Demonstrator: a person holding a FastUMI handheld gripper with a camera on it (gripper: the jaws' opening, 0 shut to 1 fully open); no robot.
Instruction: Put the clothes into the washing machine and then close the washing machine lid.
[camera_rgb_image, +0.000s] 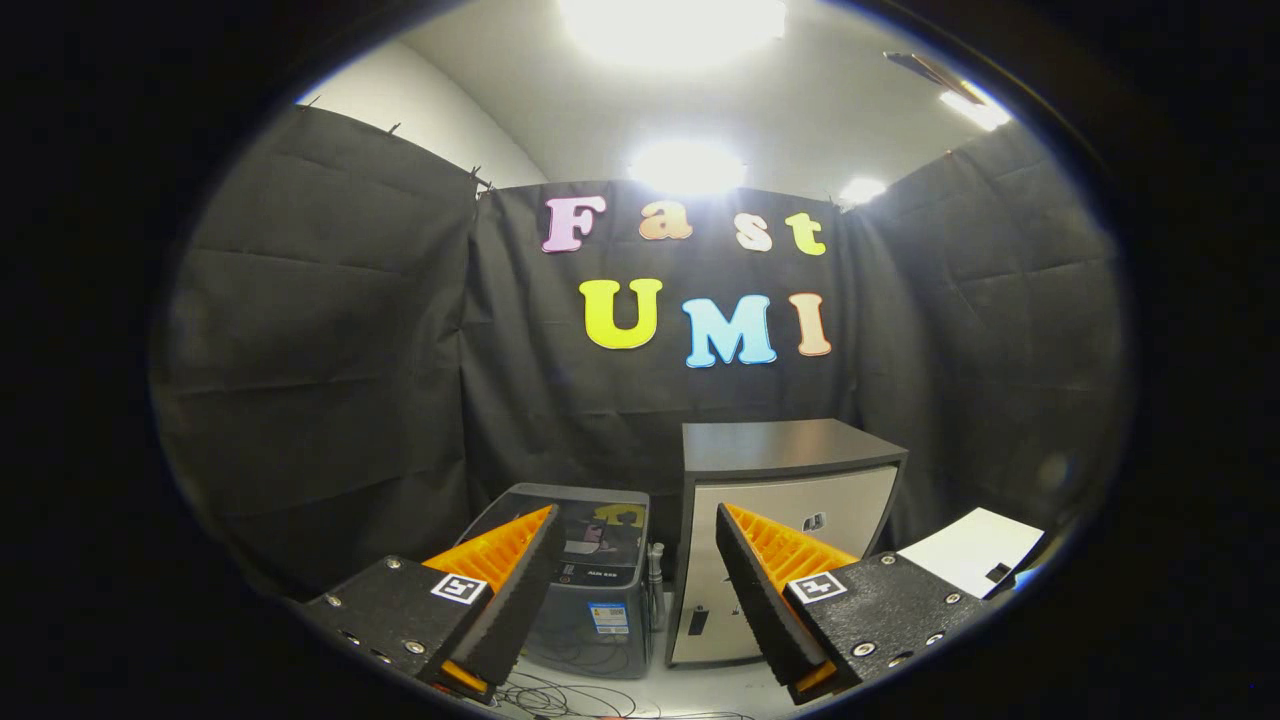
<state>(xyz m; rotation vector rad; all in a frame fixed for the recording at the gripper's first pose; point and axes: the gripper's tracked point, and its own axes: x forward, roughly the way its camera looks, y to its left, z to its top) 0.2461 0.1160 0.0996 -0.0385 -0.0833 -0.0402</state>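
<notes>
Hand-held gripper (636, 560) is hanging in the air with its two fingers spread wide apart, nothing lying between them and nothing touching either pad. The jaws are pointing level toward the far wall of the booth.

Washing machine (590, 590) is standing on the floor beyond the fingers, its body showing through the gap between them and partly behind the left finger (500, 585). It is a small top-loading unit with a dark grey casing. Its lid (585, 525) is lying flat on top, appearing closed; the lid panel is dark and glossy, with some coloured shapes showing in it that I cannot make out as contents or reflection. A label is sitting on the front face, low down.

Cabinet (790, 520) is standing just beside the washing machine on its right, taller than it, with a dark top and a pale front door. The right finger (770, 590) is overlapping the lower part of that door in the view.

A white sheet-like surface (975, 548) is showing further right, beyond the right finger; I cannot tell what it is.

Loose cables (570, 695) are lying on the floor in front of the washing machine.

Ceiling lights (675, 20) are glaring brightly overhead.
</notes>
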